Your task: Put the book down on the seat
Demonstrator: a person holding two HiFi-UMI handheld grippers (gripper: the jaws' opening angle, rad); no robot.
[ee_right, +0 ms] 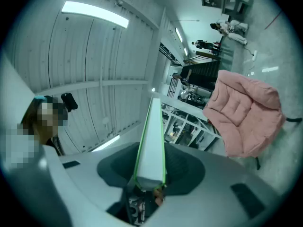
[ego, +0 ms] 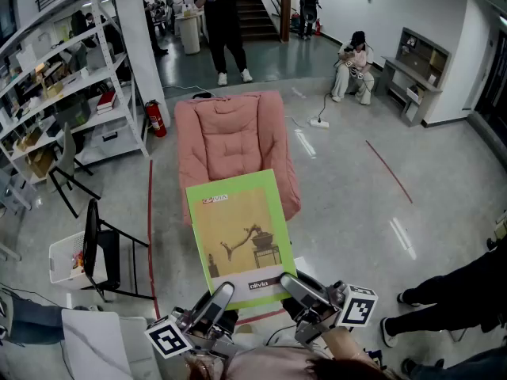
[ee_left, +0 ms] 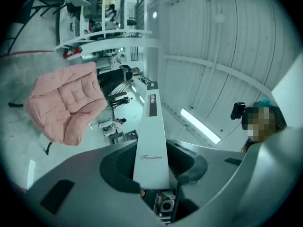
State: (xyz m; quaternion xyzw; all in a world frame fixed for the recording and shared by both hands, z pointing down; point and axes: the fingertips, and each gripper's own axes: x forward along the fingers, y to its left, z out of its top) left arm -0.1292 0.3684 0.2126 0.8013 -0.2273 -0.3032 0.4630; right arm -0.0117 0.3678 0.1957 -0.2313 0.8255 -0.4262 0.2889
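Book [ego: 240, 232] is held in the air, cover up, its long axis running away from the holder toward the pink chair [ego: 230, 133]. The seat lies ahead and below. Left gripper [ego: 215, 298] and right gripper [ego: 299, 290] each clamp a near corner, jaws part-closed on its thickness, neither nearer the seat.

red fire extinguisher [ego: 156, 118] beside white shelving [ego: 79, 80]
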